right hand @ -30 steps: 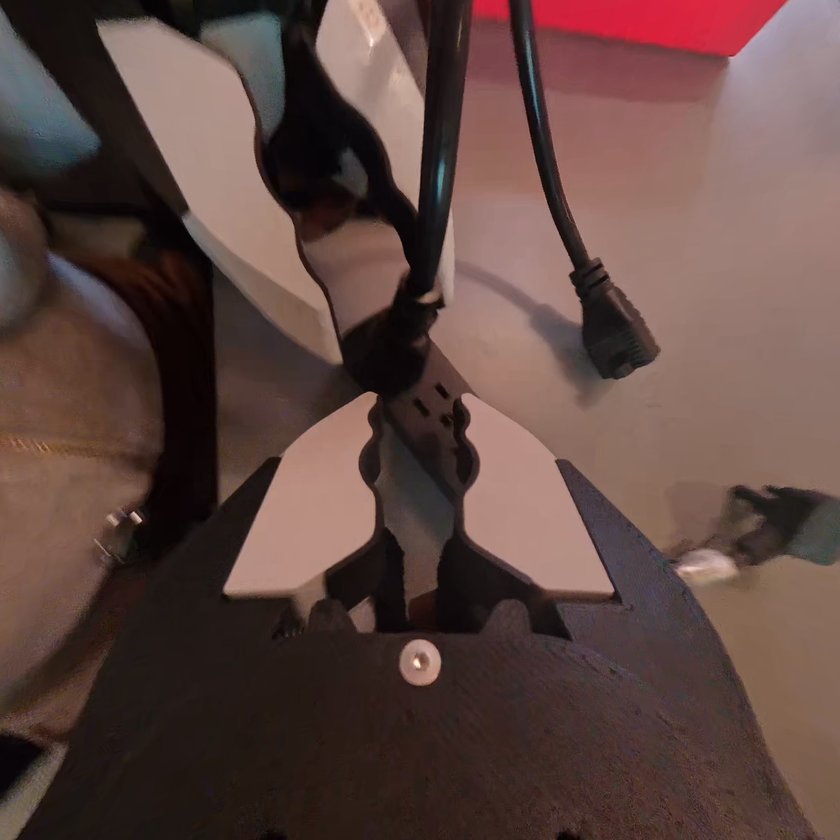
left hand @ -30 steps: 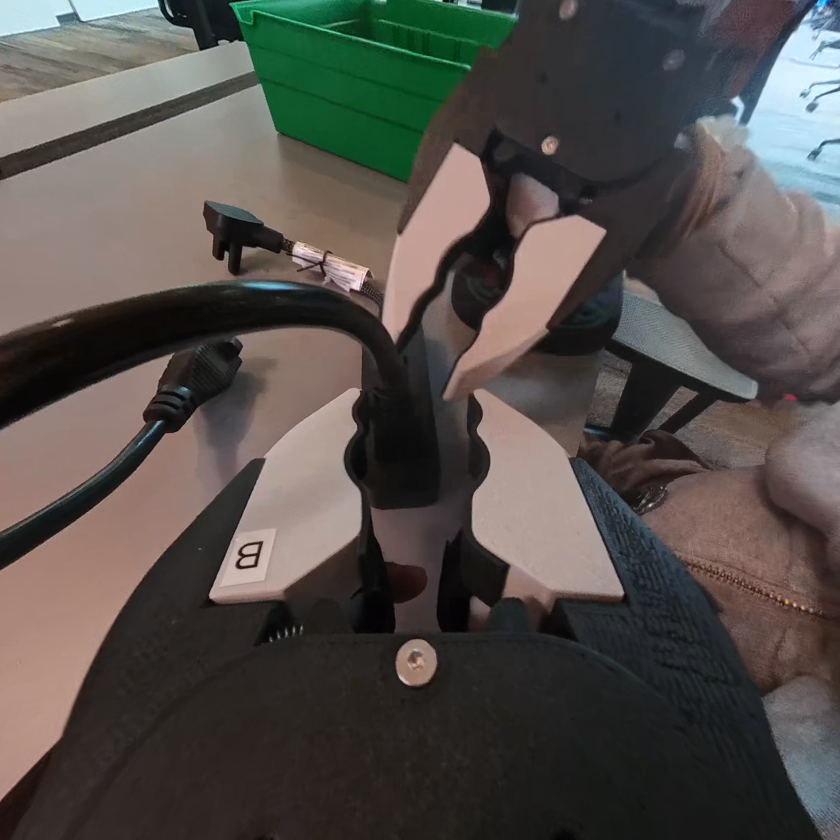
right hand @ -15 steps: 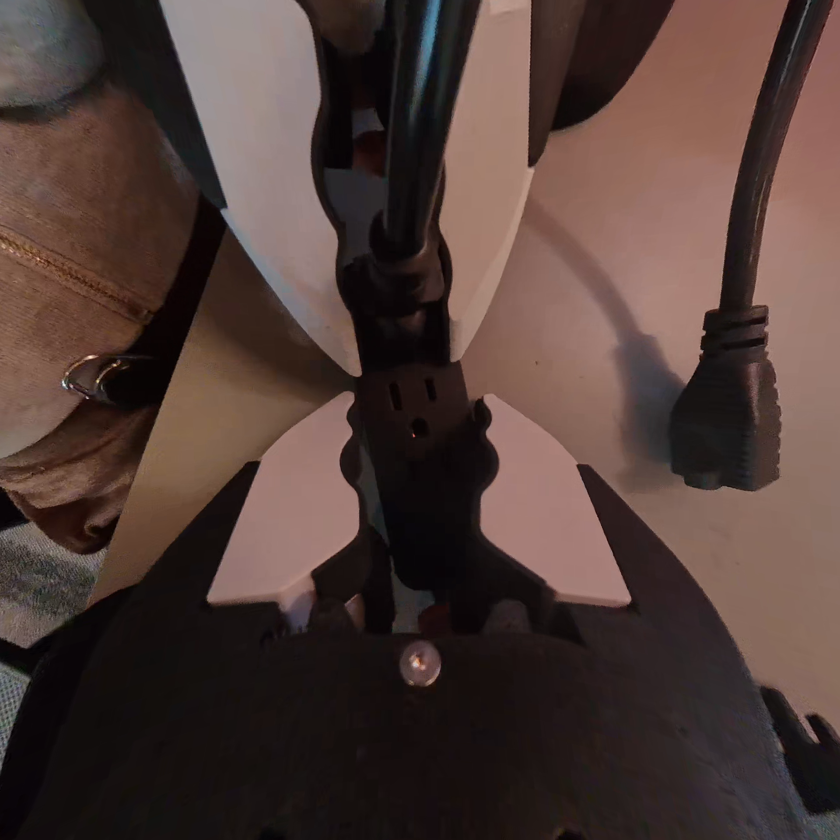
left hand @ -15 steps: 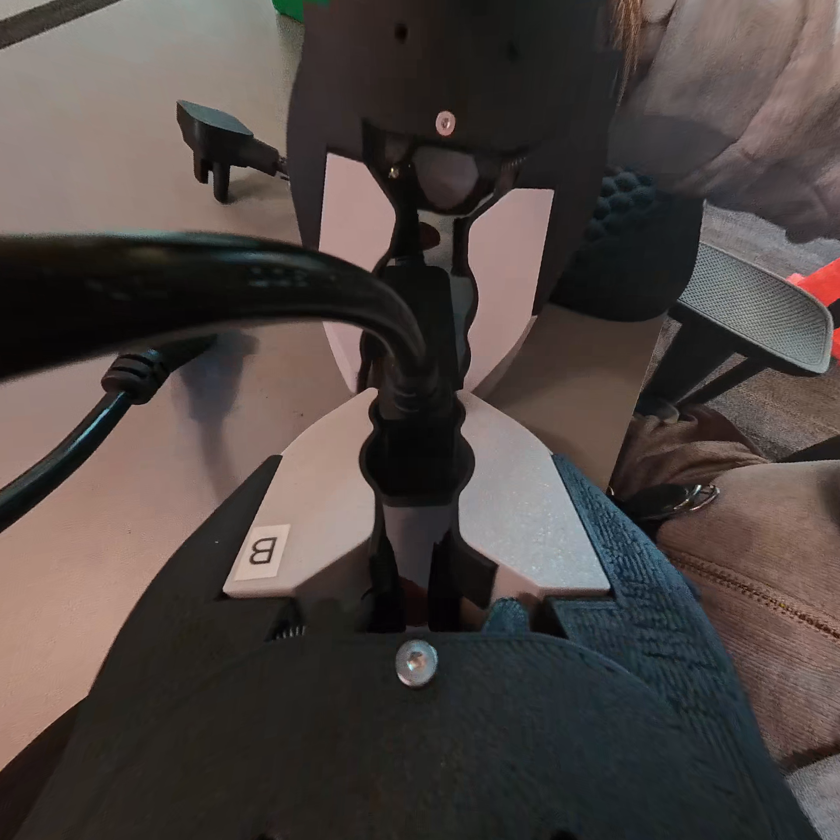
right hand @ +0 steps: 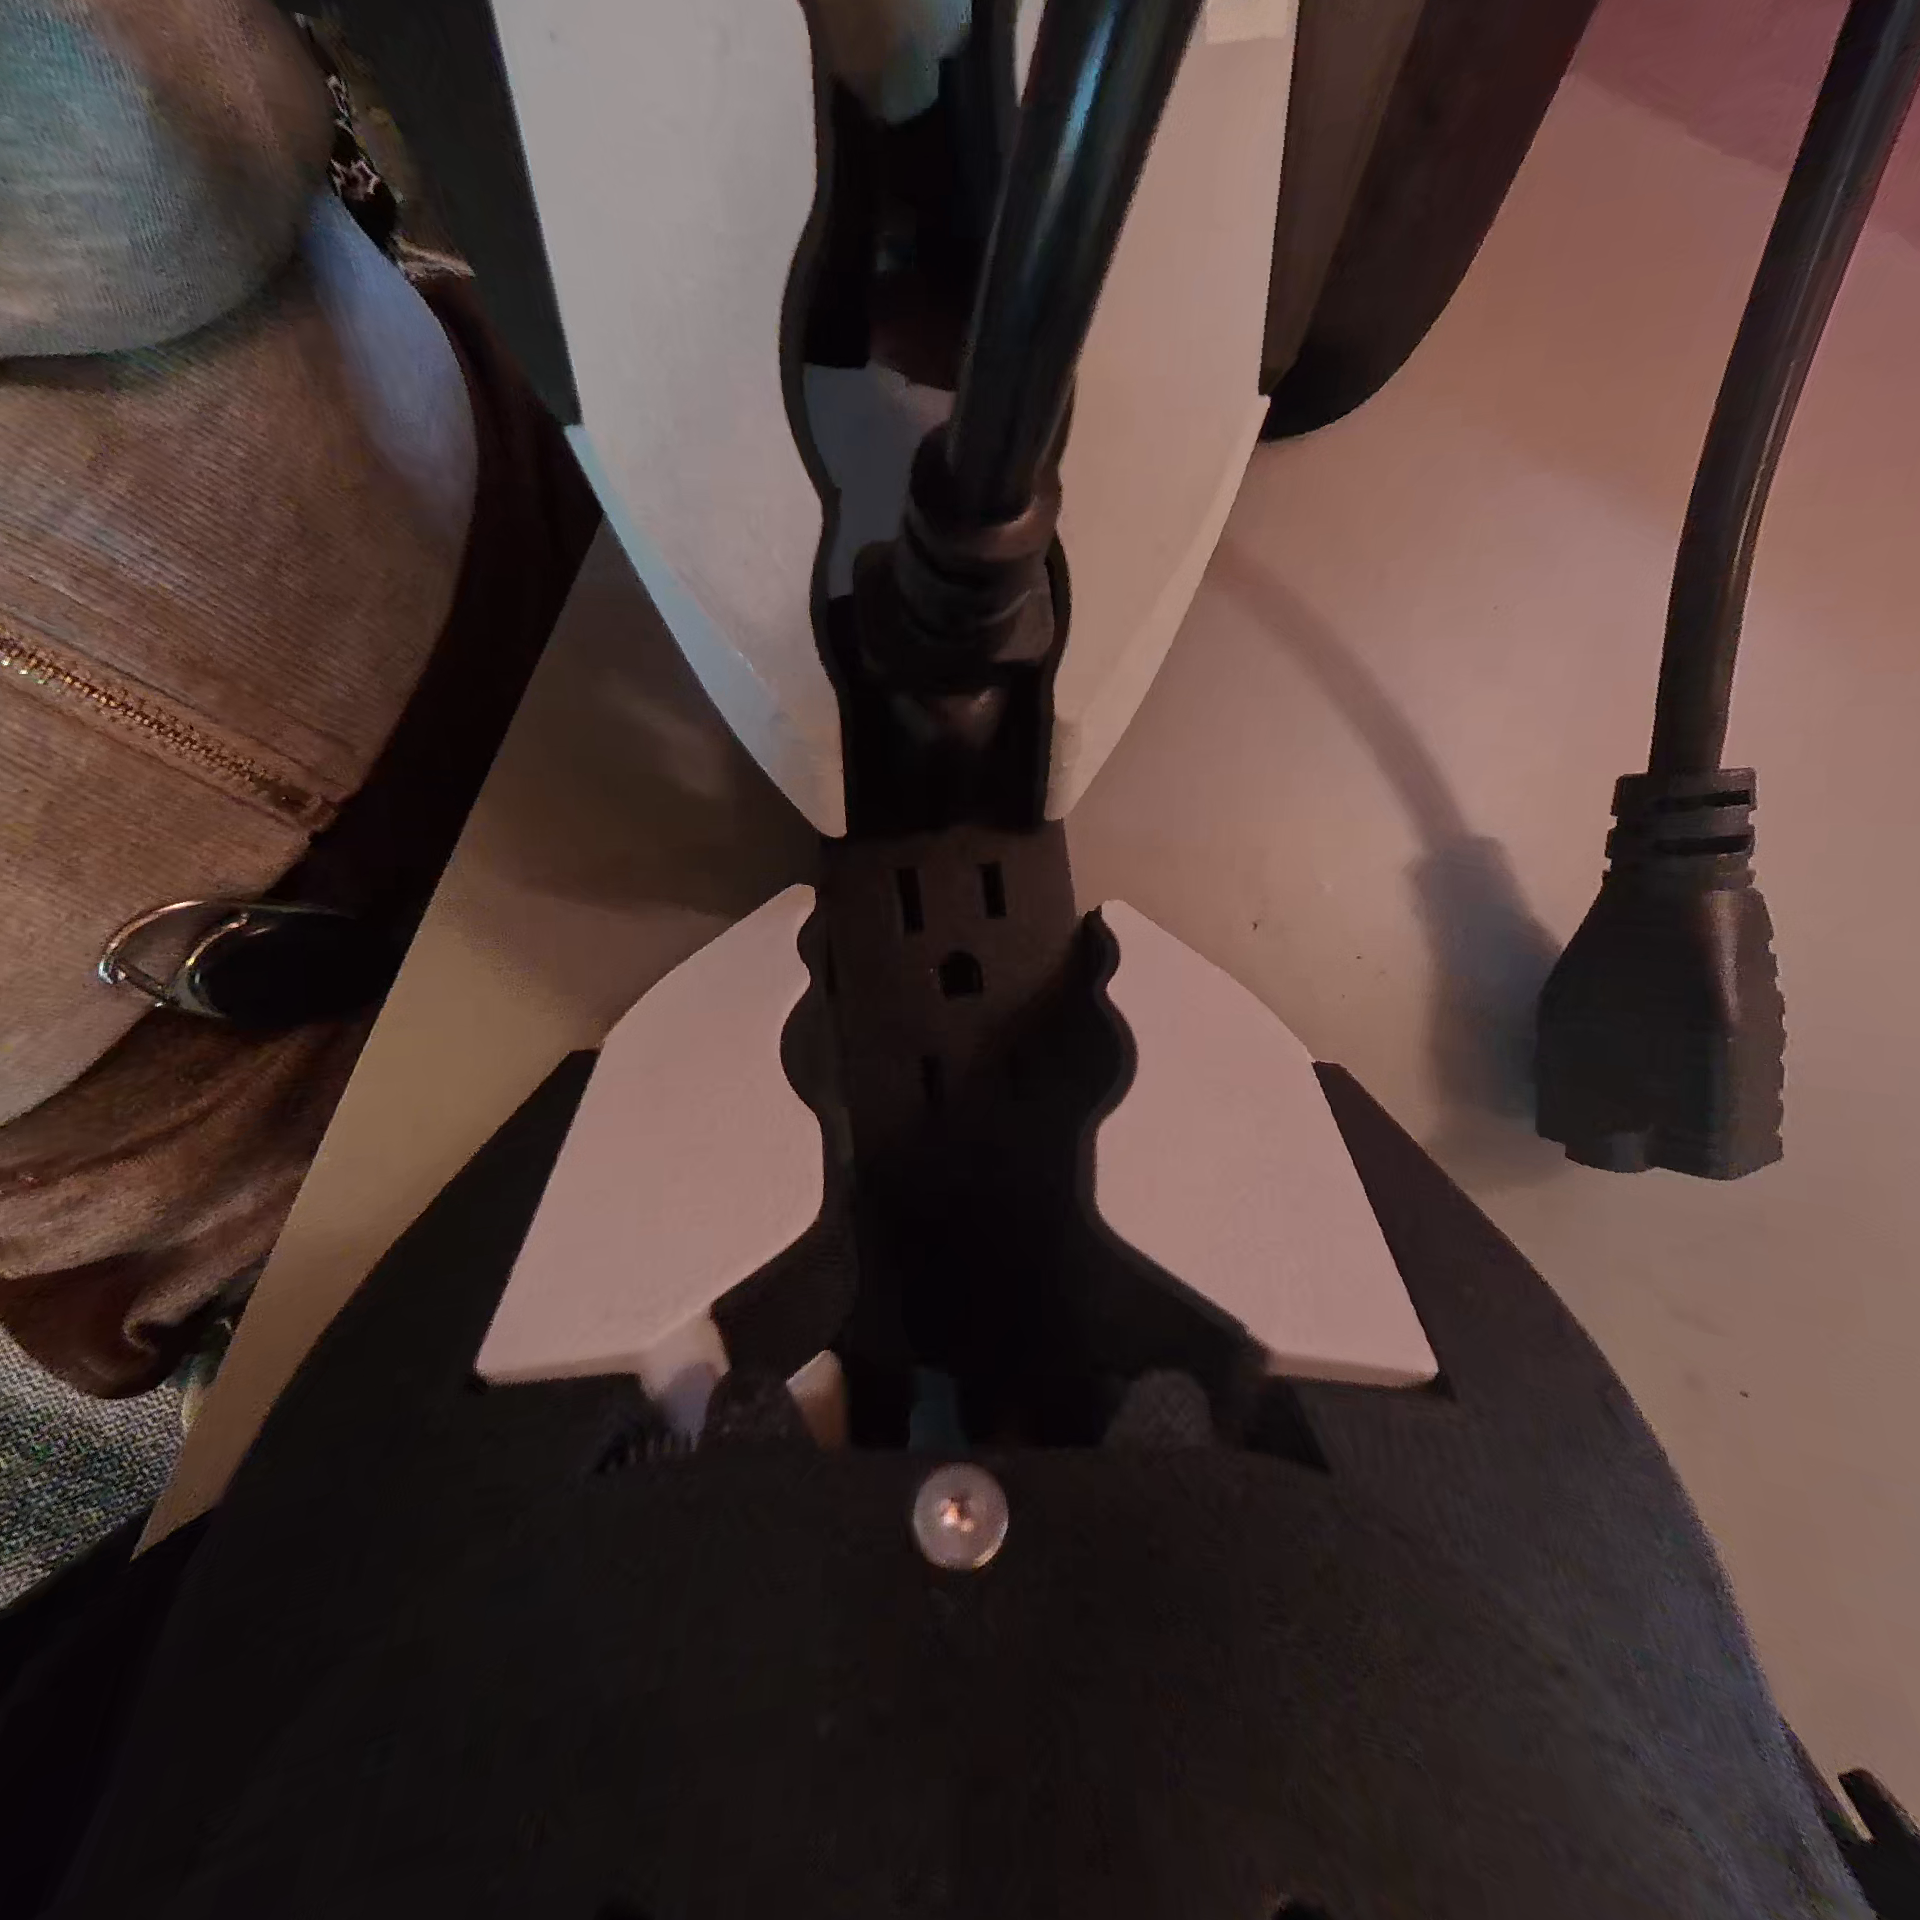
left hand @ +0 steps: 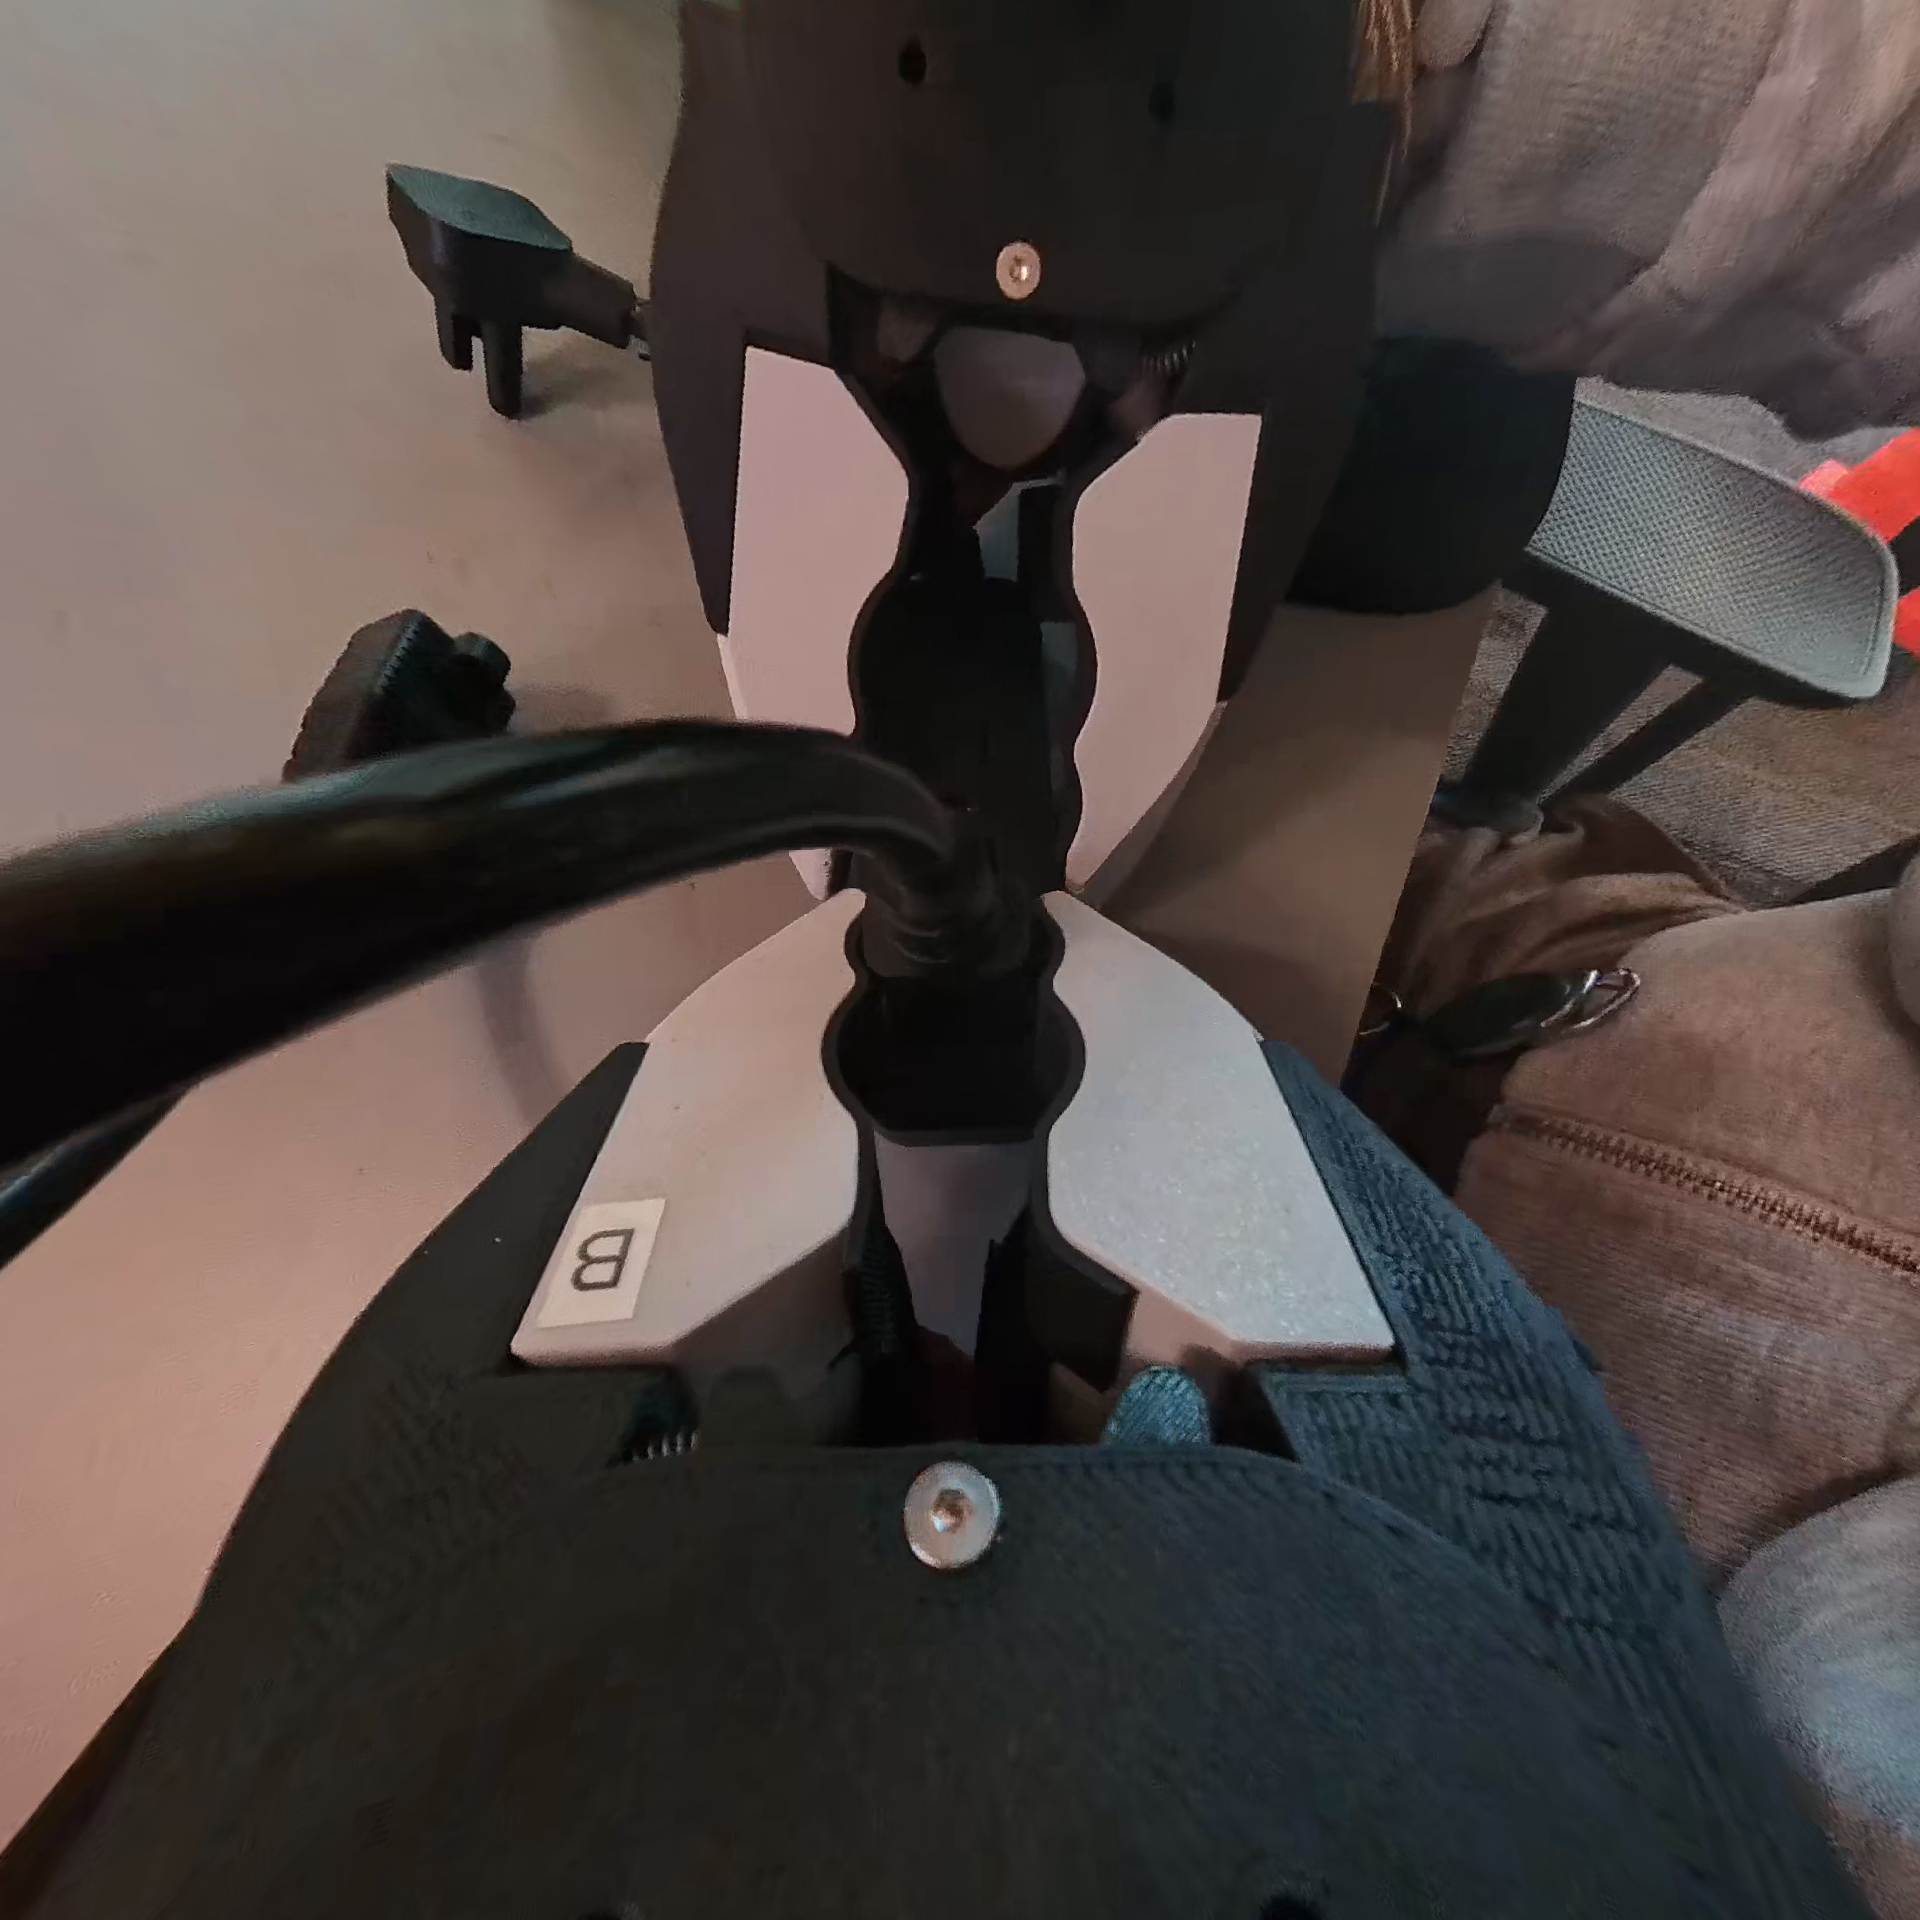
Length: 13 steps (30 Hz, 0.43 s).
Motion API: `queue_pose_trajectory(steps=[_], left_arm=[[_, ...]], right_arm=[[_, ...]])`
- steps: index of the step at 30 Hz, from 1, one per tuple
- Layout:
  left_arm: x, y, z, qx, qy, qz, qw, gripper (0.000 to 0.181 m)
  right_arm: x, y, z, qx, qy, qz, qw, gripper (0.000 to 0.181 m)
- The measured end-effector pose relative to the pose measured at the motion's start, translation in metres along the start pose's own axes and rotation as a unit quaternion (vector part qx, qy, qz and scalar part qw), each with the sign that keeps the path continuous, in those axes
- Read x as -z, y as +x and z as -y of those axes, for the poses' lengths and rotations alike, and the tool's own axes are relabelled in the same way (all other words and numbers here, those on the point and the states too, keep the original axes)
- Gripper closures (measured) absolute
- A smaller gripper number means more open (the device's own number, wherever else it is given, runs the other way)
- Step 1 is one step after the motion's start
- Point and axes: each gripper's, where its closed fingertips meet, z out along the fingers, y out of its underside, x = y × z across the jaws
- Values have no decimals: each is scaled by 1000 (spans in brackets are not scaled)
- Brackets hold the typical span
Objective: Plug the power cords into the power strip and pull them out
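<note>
Pale desk point(left hand: 208, 520) lay beneath. Left gripper point(left hand: 951, 997) had its jaws closed on the stiff black plug point(left hand: 951, 935); right gripper point(right hand: 956, 997) had its jaws clamped on the rigid power strip point(right hand: 951, 935). Both bodies seemed good holds, not the springy cord point(left hand: 416, 831).

Black power strip point(right hand: 951, 966), black cord point(left hand: 436, 831) — beige table point(left hand: 208, 520), grey-mesh chair point(left hand: 1704, 582)

The left gripper point(left hand: 951, 935) and right gripper point(right hand: 951, 904) met tip to tip above the desk point(right hand: 1403, 644) — plug point(left hand: 940, 997) in one, power strip point(right hand: 951, 997) in the other — a loose connector point(right hand: 1662, 997) lying beside.
</note>
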Motion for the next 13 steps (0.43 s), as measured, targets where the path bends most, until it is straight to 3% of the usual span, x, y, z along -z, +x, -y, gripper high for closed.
queue_pose_trajectory(steps=[13], left_arm=[[17, 0, -7, -30, 17, -6, 999, 155]], right_arm=[[-9, -2, 14, 6, 44, -2, 999, 135]])
